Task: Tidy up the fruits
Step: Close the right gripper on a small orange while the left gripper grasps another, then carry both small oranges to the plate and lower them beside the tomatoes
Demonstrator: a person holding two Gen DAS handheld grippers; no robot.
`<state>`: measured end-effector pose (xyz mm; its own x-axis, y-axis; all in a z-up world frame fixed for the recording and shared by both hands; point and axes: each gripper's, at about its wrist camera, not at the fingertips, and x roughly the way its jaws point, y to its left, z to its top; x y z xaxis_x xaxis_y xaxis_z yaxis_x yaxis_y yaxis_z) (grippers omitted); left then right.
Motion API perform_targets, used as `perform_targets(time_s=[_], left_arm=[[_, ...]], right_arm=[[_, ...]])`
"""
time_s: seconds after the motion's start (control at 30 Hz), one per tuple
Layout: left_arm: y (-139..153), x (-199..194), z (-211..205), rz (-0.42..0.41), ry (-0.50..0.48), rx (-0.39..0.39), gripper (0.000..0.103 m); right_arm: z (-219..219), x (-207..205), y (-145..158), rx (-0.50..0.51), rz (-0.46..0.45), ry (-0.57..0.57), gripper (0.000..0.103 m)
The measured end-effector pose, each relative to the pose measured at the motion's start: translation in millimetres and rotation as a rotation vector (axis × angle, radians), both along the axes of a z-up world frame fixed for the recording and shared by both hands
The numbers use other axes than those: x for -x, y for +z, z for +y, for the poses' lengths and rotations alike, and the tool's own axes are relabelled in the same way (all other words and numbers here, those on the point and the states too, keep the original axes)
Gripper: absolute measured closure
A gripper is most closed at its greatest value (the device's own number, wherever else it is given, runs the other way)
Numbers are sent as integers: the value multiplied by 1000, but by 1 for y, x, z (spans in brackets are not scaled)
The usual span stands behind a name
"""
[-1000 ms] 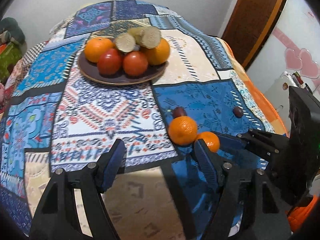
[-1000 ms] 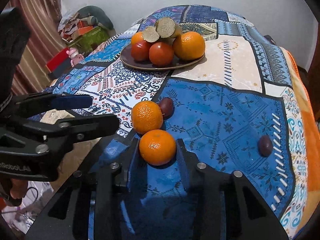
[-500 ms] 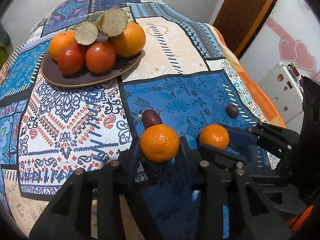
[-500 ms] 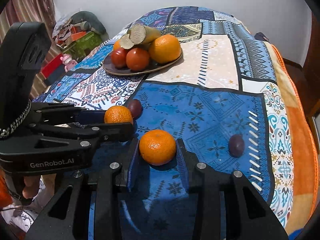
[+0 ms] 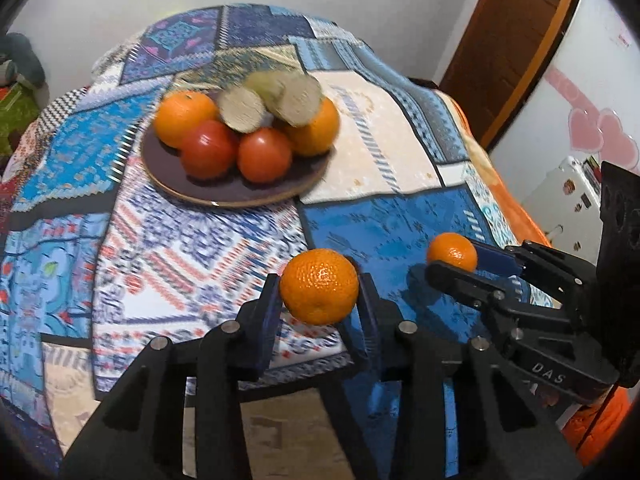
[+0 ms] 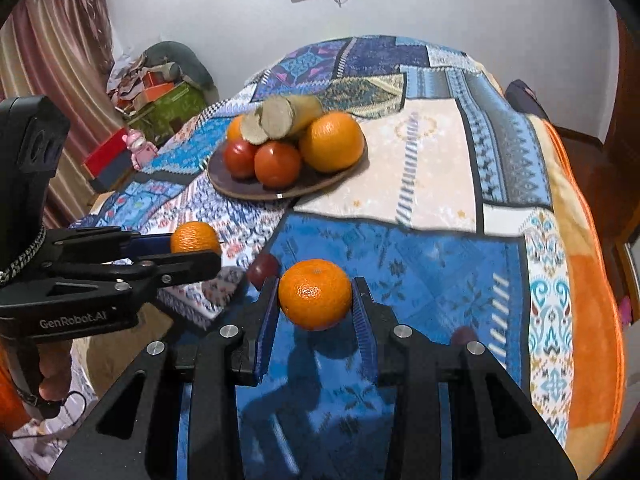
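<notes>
Two tangerines held clear above the bed: left gripper [image 5: 320, 304] clamps one tangerine [image 5: 319, 286]; right gripper [image 6: 316, 300] clamps the other tangerine [image 6: 315, 294]. Fruit plate [image 6: 240, 188] sits mid-bed.

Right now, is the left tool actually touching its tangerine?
Touching. The left wrist view shows the left tool with both blue pads pressed against the tangerine, no gap either side, and the fruit held above the patchwork cloth.
</notes>
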<state>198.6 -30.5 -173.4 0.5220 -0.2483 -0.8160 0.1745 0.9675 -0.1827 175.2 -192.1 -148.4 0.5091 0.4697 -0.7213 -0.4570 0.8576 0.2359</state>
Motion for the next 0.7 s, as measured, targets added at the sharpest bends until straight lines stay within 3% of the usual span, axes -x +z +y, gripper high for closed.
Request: perform_targets(time_s=[0.7], left_arm=[[27, -39, 77, -90, 127, -41, 66]], right_arm=[[47, -47, 7, 24, -54, 44, 70]])
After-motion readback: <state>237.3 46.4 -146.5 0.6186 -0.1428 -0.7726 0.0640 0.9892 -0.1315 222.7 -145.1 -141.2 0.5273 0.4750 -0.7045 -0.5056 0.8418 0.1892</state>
